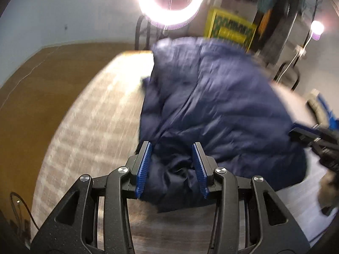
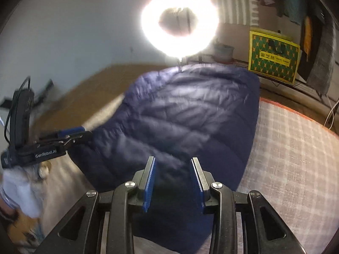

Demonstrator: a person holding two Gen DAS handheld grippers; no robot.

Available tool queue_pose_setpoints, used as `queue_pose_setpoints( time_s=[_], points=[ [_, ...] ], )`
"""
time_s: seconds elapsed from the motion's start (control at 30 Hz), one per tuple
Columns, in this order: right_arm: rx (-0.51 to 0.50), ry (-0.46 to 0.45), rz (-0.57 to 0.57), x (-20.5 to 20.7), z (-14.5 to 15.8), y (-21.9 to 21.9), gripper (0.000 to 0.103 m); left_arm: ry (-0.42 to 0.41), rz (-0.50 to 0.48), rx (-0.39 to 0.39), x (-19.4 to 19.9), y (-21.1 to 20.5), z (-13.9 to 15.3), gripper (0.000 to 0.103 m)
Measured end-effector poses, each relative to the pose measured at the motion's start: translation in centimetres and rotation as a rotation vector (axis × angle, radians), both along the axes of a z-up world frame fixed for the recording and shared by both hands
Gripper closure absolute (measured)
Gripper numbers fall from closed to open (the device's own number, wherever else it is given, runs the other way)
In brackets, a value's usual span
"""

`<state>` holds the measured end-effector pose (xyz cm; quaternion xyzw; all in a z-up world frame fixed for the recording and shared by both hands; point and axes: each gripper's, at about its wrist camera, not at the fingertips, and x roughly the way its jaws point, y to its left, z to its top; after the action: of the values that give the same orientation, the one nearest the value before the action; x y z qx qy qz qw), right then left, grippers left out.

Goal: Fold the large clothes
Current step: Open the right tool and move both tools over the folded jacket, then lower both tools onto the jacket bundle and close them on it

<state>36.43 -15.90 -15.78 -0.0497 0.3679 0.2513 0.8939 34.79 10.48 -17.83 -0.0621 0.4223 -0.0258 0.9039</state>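
Note:
A navy quilted puffer jacket (image 1: pixel 211 97) lies bunched on a table under a checked beige cloth (image 1: pixel 89 127). My left gripper (image 1: pixel 172 145) is at the jacket's near edge, with a thick wad of navy fabric filling the gap between its blue pads. The right wrist view shows that gripper (image 2: pixel 84 132) at the jacket's left side. My right gripper (image 2: pixel 173 159) hangs over the near part of the jacket (image 2: pixel 186 114), its pads apart and pressing on nothing. It shows in the left wrist view at the jacket's right edge (image 1: pixel 294 131). Both views are blurred.
A bright ring light (image 2: pixel 180 23) stands beyond the far table edge. A yellow-green box (image 2: pixel 273 57) sits behind on the right, with hanging clothes next to it. Brown floor (image 1: pixel 31 80) lies left of the table. Checked cloth (image 2: pixel 292 158) shows bare right of the jacket.

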Motion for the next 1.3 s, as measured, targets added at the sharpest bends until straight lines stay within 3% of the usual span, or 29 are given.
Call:
queue_pose_setpoints(
  time_s=[0.1, 0.23, 0.33, 0.47, 0.6, 0.73, 0.93, 1.13, 1.3],
  points=[
    [-0.08, -0.021, 0.019, -0.7, -2.2, 0.5, 0.069, 0.026, 0.032, -0.052, -0.6, 0.9, -2.0, 0.061],
    [-0.102, 0.003, 0.023, -0.9, -2.9, -0.1, 0.068, 0.028, 0.006, 0.033, -0.9, 0.2, -1.0, 0.059],
    [-0.022, 0.043, 0.039, -0.6, -1.4, -1.5, 0.069, -0.016, -0.016, 0.066, -1.4, -0.1, 1.7, 0.06],
    [0.081, 0.007, 0.038, -0.5, 1.4, -3.9, 0.069, -0.089, -0.033, 0.052, -0.9, -0.1, 5.7, 0.06],
    [0.138, -0.038, 0.008, 1.5, 4.3, -5.8, 0.069, -0.139, -0.064, 0.061, 2.2, -0.9, 8.9, 0.06],
    [0.149, -0.088, -0.026, 4.8, 6.8, -6.7, 0.069, -0.151, -0.077, 0.043, 5.7, -1.4, 10.0, 0.06],
    [0.16, -0.111, -0.065, 11.7, 8.0, -6.5, 0.069, -0.147, -0.05, -0.04, 11.7, -1.0, 9.0, 0.06],
    [0.14, -0.088, -0.094, 18.9, 5.3, -4.1, 0.069, -0.109, 0.009, -0.009, 17.1, -0.2, 5.0, 0.06],
    [0.082, -0.06, -0.123, 23.1, 1.9, -2.6, 0.069, -0.065, 0.037, -0.002, 19.3, 0.7, 2.0, 0.06]
  ],
)
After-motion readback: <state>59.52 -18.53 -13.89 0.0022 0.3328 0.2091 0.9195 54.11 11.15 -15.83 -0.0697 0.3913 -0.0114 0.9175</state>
